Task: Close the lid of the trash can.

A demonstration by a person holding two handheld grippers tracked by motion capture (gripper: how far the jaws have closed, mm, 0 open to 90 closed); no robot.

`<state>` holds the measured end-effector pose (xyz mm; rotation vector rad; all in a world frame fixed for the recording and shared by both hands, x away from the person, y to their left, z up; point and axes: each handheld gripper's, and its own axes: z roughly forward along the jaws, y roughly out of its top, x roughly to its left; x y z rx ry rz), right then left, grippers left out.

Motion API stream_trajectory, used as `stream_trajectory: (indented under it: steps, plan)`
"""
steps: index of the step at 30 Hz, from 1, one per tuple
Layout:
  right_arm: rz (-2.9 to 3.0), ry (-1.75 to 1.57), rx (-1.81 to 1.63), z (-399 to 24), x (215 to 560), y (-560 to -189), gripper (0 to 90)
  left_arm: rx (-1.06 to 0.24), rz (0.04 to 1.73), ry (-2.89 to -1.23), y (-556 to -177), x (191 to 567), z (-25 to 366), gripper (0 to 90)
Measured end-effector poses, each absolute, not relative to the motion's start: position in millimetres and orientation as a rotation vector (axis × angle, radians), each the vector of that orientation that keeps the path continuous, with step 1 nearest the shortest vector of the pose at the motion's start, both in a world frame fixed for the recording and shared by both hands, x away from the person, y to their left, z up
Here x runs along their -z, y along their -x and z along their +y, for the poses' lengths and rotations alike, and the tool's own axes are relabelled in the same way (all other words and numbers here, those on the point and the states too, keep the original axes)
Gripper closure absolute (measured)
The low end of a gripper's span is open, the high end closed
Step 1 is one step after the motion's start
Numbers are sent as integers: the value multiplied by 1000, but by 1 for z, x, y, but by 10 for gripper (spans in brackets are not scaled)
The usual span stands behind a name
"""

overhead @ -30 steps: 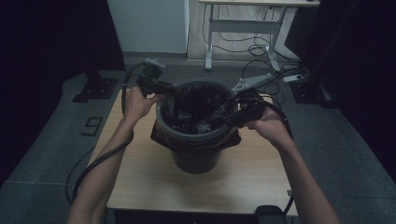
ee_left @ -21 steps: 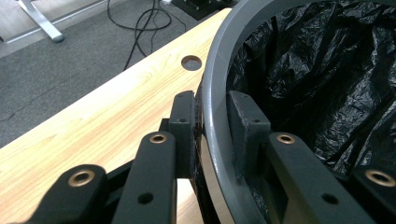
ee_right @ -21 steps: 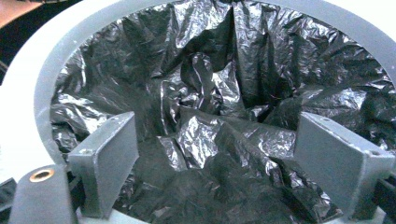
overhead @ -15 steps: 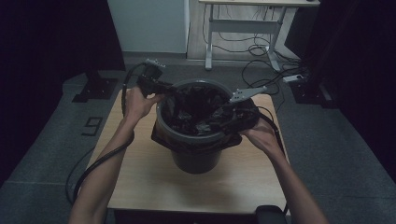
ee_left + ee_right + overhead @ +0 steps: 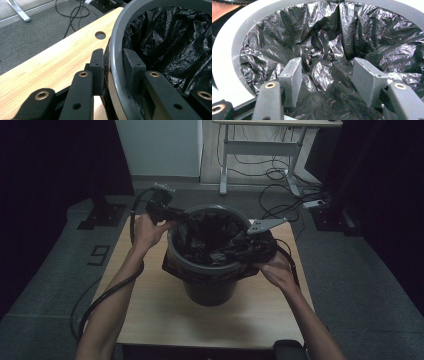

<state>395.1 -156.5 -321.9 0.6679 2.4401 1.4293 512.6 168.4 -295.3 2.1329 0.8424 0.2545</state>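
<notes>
A grey bin (image 5: 210, 290) stands on the wooden table (image 5: 150, 315) with a crumpled black bag (image 5: 210, 232) inside it. My left gripper (image 5: 172, 215) sits at the bin's far-left rim. In the left gripper view it (image 5: 113, 53) is shut on the rim (image 5: 116, 45), one pad outside against the bag's film and one inside. My right gripper (image 5: 245, 247) reaches in over the right rim. Its jaws (image 5: 327, 65) have just been closing and stand apart, with folds of the bag (image 5: 322, 37) between them and not pinched.
The table has a round hole (image 5: 100, 35) near the bin. Behind the table a white desk frame (image 5: 225, 165) stands on grey carpet with cables and a power strip (image 5: 315, 202). Black curtains hang on both sides. A dark object (image 5: 289, 347) sits at the table's near edge.
My right gripper has come down from above the right rim into the bin's mouth. The left gripper has stayed on the rim.
</notes>
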Motion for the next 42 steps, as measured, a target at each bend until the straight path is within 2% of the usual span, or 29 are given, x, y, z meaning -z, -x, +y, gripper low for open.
stream_trajectory:
  steps: [3,5,7,8,12,13,21,28,30,34,38,42]
  plan:
    - [2512,-629,-1382,-158,318,-404,387,-261,832,-2144,-513,295,167,711]
    - [2505,-549,-1305,-160,316,-414,339,-262,827,-2149,-513,295,167,715]
    - [2493,-487,-1295,-162,314,-425,255,-243,830,-2152,-514,295,168,719]
    - [2486,-482,-1307,-164,313,-430,255,-230,830,-2150,-515,295,168,718]
    - [2452,-488,-1448,-174,313,-448,272,-221,829,-2155,-516,295,168,716]
    - [2473,-482,-1469,-174,314,-449,299,-220,828,-2156,-516,295,168,715]
    - [2426,-419,-1513,-181,325,-445,392,-208,825,-2153,-517,296,169,703]
    - [2412,-433,-1503,-181,325,-442,403,-186,839,-2142,-519,297,171,670]
    - [2401,-444,-1510,-181,325,-441,394,-191,839,-2152,-521,297,171,634]
    - [2446,-484,-1460,-175,321,-438,306,-205,825,-2170,-523,298,171,550]
    - [2498,-532,-1332,-166,312,-438,185,-238,806,-2178,-525,298,172,389]
    - [2461,-654,-1325,-161,304,-442,121,-249,789,-2148,-526,300,176,261]
